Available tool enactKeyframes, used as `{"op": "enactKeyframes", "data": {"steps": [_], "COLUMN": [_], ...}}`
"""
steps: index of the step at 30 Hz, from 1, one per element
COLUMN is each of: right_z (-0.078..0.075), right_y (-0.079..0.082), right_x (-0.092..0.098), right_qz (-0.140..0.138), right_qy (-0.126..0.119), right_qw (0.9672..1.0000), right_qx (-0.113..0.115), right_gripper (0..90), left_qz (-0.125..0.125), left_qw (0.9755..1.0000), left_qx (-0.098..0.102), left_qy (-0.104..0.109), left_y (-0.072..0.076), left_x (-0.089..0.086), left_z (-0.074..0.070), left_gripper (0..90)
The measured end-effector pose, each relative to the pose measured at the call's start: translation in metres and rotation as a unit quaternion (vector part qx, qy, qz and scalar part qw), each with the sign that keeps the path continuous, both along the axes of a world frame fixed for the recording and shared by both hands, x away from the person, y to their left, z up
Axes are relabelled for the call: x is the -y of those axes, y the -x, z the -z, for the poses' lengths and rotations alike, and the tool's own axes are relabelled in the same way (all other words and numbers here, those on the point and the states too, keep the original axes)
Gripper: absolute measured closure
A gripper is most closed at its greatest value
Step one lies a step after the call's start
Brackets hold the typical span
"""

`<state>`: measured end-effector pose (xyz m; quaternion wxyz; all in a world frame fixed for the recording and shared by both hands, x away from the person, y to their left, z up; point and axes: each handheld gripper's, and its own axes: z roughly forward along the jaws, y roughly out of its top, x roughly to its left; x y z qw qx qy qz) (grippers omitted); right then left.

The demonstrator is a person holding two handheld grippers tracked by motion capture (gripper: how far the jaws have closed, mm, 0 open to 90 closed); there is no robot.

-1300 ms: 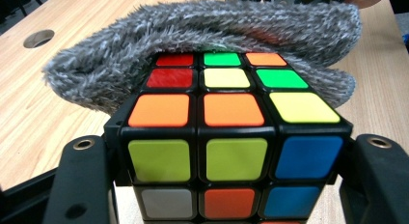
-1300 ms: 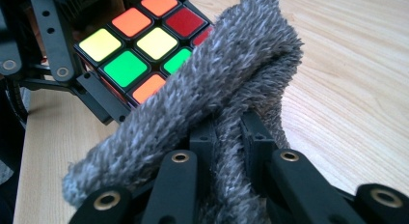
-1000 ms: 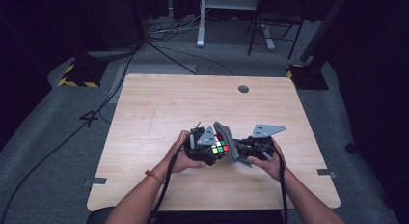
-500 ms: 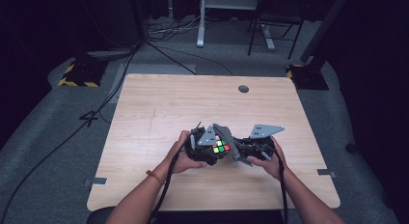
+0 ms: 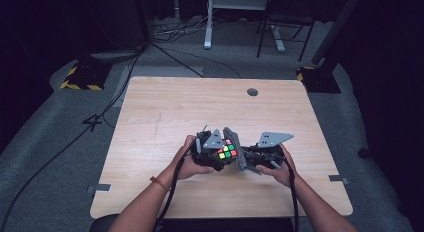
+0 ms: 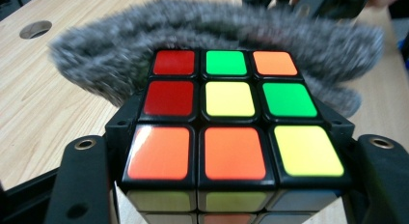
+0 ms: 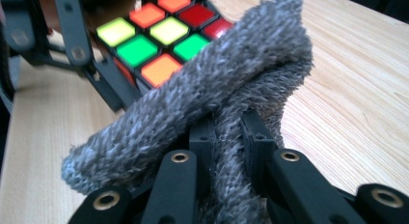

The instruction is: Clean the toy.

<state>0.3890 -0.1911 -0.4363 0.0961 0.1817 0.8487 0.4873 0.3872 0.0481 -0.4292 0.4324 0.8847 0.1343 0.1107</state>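
Left claw (image 5: 220,154) pinching puzzle cube (image 5: 227,150), right claw (image 5: 245,159) pinching grey cloth (image 5: 234,148) against cube, hands level

Nothing readable here honestly: no words, brand names, labels or numbers anywhere. The cube (image 6: 226,120) has plain colour stickers, and the grey cloth (image 7: 207,93) and worktop (image 5: 165,107) are unmarked.

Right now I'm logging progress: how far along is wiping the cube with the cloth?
Done: left gripper clamps the multicoloured puzzle cube; right gripper pinches the fuzzy grey cloth. In hand: cloth lies against the cube's far edge. Left: the coloured top face remains mostly uncovered.
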Motion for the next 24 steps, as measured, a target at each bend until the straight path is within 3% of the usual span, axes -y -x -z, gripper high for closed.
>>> {"op": "enactKeyframes", "data": {"steps": [4, 7, 9, 14, 17, 21, 24], "right_z": [-0.003, -0.009, -0.011, -0.007, -0.001, 0.010, 0.009], "right_y": [0.001, 0.005, 0.008, 0.004, 0.001, -0.007, -0.007], "right_x": [0.002, 0.000, -0.003, -0.002, -0.004, -0.004, -0.002], "right_qz": [-0.003, -0.015, -0.014, -0.002, 0.006, 0.003, 0.000], "right_qy": [-0.013, -0.029, -0.015, -0.001, 0.034, 0.072, 0.056], "right_qw": [0.9999, 0.9994, 0.9996, 0.9998, 0.9992, 0.9973, 0.9983], "right_qx": [0.005, 0.012, 0.022, 0.018, 0.020, -0.013, -0.017], "right_gripper": [78.6, 78.6, 78.6, 78.5, 78.6, 78.5, 78.5], "left_qz": [0.005, 0.010, 0.010, 0.008, 0.003, -0.003, -0.005], "left_qw": [0.9999, 0.9993, 0.9987, 0.9993, 0.9995, 0.9998, 0.9999], "left_qx": [-0.002, 0.005, 0.016, 0.010, 0.013, 0.011, 0.011], "left_qy": [-0.012, -0.035, -0.047, -0.035, -0.030, -0.016, -0.011], "left_y": [0.000, 0.003, 0.004, 0.002, 0.001, -0.001, -0.002], "left_x": [0.003, 0.009, 0.013, 0.010, 0.007, 0.002, -0.001], "left_z": [0.002, 0.006, 0.008, 0.007, 0.005, 0.001, -0.001], "left_gripper": [32.9, 32.9, 33.0, 33.2, 33.2, 33.2, 33.2]}}
